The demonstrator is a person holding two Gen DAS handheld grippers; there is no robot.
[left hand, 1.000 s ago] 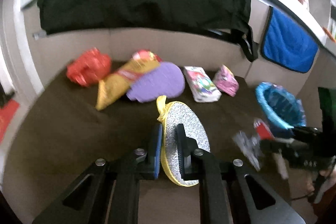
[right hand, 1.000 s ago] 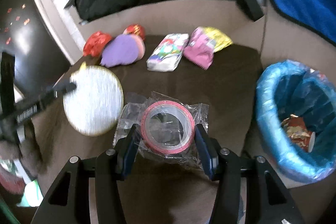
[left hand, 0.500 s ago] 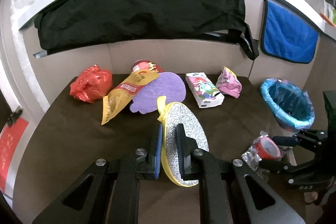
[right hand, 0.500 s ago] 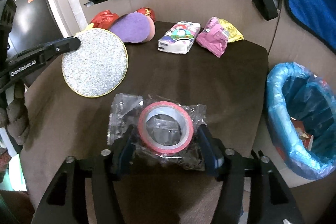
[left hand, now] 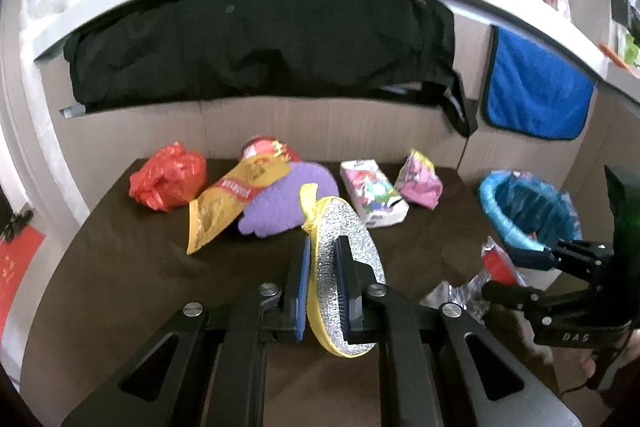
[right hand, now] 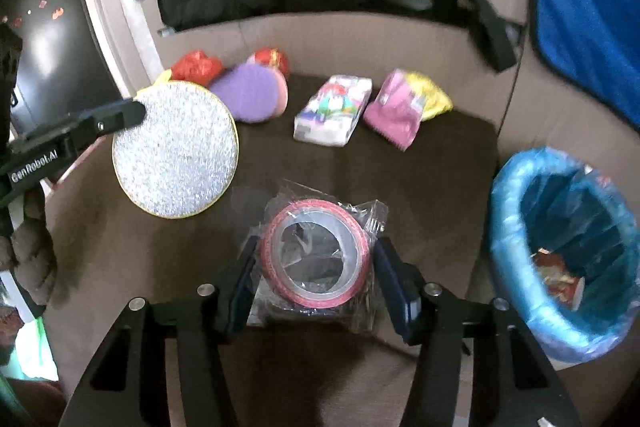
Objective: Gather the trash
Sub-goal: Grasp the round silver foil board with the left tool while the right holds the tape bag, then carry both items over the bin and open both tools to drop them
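**Tape roll sits between the right jaws, bin off to their right**

The right gripper (right hand: 316,275) has the red tape roll (right hand: 314,251), in its crinkled clear wrapper, lying between its jaws. The jaws are closing, roughly half spread. Thin gaps show on both sides of the roll, so the pads do not appear to press on it; the blur makes it hard to be sure. The roll lies flat, its hole facing up toward the camera, so the jaws meet it across its width.

The blue-lined bin (right hand: 516,195) stands just off the right edge of the brown tabletop (right hand: 420,163), to the right of these jaws and near them. The right hand is therefore the nearer one to the bin, and the carry would likely be a short swing rightward.

The left gripper (left hand: 324,291) is clamped tight on a silver round pad with yellow edging (left hand: 348,247), held on edge. It is farther from the bin, across the tabletop.
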